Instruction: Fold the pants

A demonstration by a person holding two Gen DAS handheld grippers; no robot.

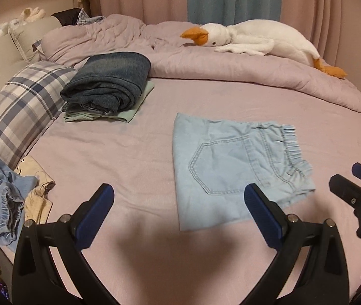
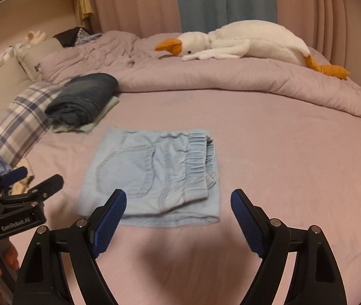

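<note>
Left wrist view: left gripper (image 1: 179,197) fingers spread, empty; folded light-blue pants (image 1: 231,167) flat on bed (image 1: 129,152).

Right wrist view: right gripper (image 2: 178,202) fingers released, above pants. Fold seemingly finished; next, probably stacking onto folded pile (image 2: 81,101).

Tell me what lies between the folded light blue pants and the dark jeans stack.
Nothing: between the light blue pants and the dark jeans stack there is only bare pink sheet, clearest in the left wrist view.
</note>
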